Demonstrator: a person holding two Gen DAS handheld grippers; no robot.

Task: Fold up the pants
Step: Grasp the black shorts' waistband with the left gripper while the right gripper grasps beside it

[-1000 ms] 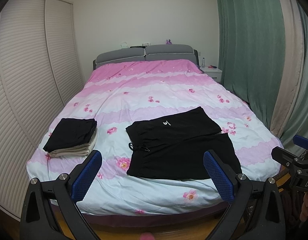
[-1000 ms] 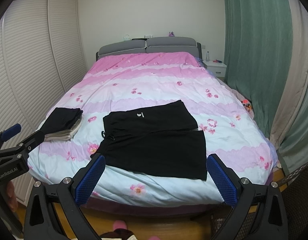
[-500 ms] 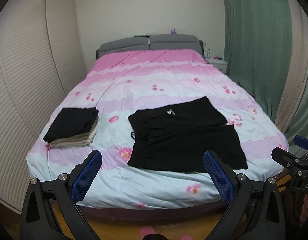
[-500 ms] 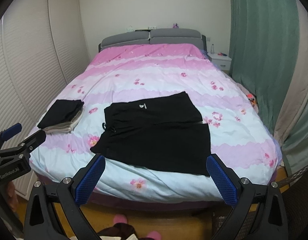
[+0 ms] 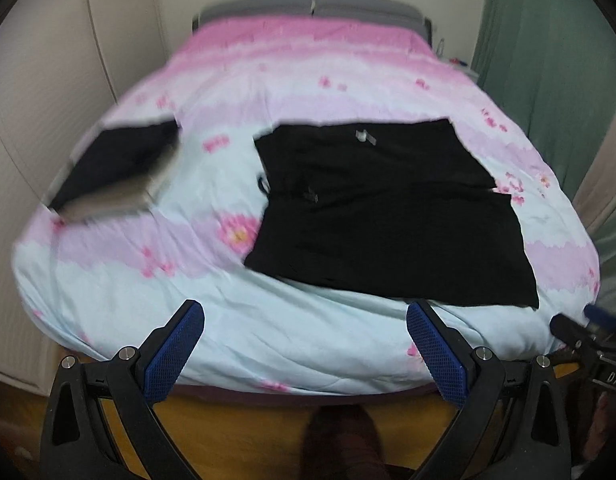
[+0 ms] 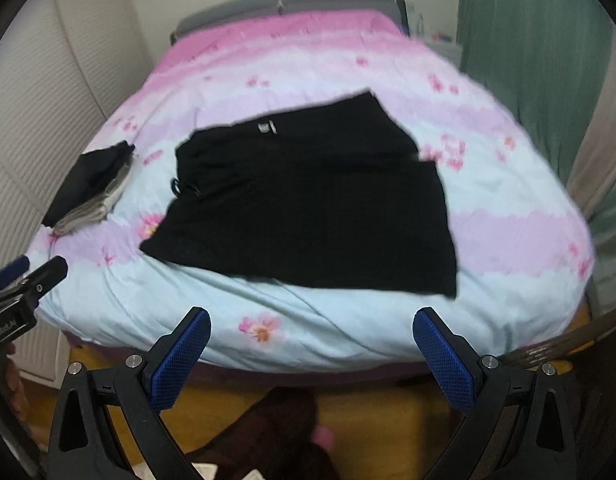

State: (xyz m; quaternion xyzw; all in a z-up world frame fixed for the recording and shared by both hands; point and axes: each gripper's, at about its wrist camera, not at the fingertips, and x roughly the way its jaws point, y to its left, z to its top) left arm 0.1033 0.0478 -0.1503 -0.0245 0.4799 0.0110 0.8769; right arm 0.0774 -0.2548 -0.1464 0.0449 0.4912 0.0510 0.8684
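Observation:
Black pants [image 5: 384, 208] [image 6: 308, 208] lie spread flat on the near half of the bed, waistband to the left, a small white logo on the far leg. My left gripper [image 5: 306, 344] hangs open above the bed's foot edge, short of the pants' near hem, nothing between its blue pads. My right gripper [image 6: 312, 344] is also open and empty, just before the same edge. Each gripper shows at the margin of the other's view. Both views are blurred by motion.
A stack of folded clothes [image 5: 116, 168] [image 6: 90, 188], black on beige, rests at the bed's left side. The pink floral duvet [image 5: 308, 72] covers the bed. Slatted wardrobe doors [image 6: 32, 120] stand left, green curtains [image 5: 548, 60] right. A person's foot in dark slippers [image 5: 340, 440] stands on the wooden floor below.
Both grippers have come closer to the foot of the bed and tilted downward; the pants and stack fill more of the views. Jaws stayed open.

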